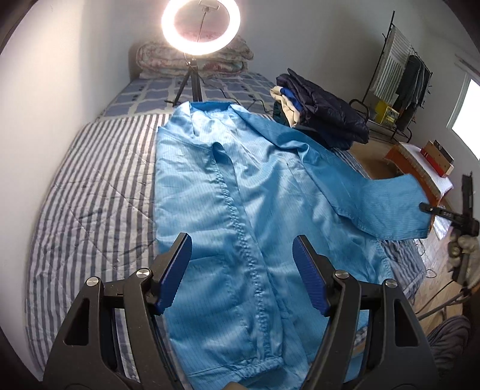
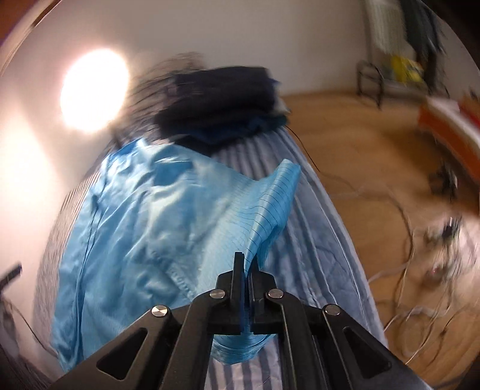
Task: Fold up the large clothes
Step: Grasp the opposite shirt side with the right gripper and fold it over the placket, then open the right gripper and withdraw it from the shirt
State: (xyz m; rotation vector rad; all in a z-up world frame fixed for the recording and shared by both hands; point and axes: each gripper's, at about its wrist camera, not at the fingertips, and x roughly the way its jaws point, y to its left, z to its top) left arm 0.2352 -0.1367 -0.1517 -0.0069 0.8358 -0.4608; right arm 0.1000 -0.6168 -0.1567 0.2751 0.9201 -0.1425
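While the coat (image 1: 240,186) lies front-up along the striped bed (image 1: 99,186), its sleeve (image 1: 387,207) is raised off to one side. Right gripper (image 2: 246,264): jaws pressed together on the sleeve's cuff edge, cloth draping from the pinch. Left gripper (image 1: 241,267): jaws spread, nothing between them, hovering over the lower front near the zip (image 1: 240,228).

Handling, as I judge it: thin, light, shiny cloth, quite limp; it sags and creases wherever unsupported. Likely slippery, so a shallow pinch could slide off. Not fragile. Best holds look like seams, cuff and hem, where the layers are doubled and stitched; the zip line is stiffer and should serve as a fold axis. Free gripper could pin the body while the sleeve is carried across.

Writing: none readable. No label or brand shows on the coat; fine dark grid lines only. Folded pile (image 1: 318,117) at the bed's far side, ring light (image 1: 200,27) beyond.
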